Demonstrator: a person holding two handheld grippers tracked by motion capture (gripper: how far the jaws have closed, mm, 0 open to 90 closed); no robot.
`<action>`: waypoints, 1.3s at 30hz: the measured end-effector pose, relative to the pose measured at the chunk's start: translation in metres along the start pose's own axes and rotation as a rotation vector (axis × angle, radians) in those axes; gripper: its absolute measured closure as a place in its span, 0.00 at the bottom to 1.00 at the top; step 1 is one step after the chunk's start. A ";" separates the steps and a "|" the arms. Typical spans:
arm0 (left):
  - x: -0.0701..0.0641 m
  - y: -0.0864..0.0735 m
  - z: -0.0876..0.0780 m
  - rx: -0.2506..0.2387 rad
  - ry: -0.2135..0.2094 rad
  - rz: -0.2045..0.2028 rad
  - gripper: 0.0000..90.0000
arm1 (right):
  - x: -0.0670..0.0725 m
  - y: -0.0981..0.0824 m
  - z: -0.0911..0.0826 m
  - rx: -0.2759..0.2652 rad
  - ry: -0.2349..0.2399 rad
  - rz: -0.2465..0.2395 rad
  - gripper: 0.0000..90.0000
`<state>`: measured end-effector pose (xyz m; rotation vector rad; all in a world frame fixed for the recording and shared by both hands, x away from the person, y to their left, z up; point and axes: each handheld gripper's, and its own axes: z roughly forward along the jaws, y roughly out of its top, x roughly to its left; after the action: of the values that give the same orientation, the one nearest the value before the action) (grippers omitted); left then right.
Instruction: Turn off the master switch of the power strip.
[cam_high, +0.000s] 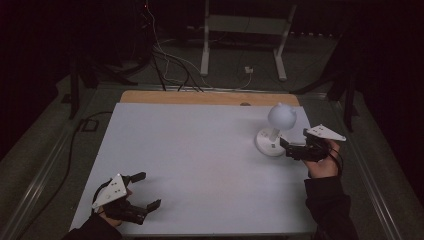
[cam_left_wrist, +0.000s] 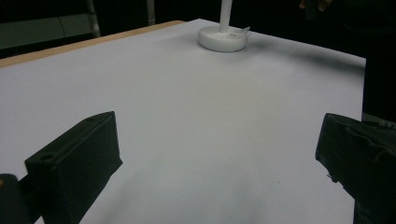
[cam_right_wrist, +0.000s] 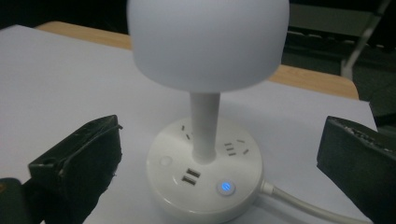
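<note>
Left gripper sits at the near left corner of the white table, jaws wide apart, nothing between them, resting low over bare tabletop. Far across, near the right edge toward the back, stands the white desk lamp: round shade on a thin stem, round base with sockets, USB ports and a lit blue button. Right gripper is just beside the base, jaws spread, not gripping; white cord trails off the base.
</note>
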<state>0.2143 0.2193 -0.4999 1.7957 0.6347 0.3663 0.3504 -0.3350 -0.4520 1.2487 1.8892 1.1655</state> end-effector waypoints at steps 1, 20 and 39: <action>0.000 0.000 0.000 0.000 0.000 0.000 0.00 | 0.000 -0.002 0.002 0.003 -0.002 0.006 0.00; 0.000 0.000 0.000 0.001 0.000 -0.001 0.00 | -0.008 -0.015 0.015 0.044 -0.137 0.109 0.62; 0.001 0.000 0.000 -0.001 -0.001 -0.006 0.00 | 0.003 -0.017 0.029 0.121 -0.177 0.086 1.00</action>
<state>0.2149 0.2201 -0.4999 1.7924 0.6389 0.3619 0.3660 -0.3249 -0.4804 1.4616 1.8121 0.9607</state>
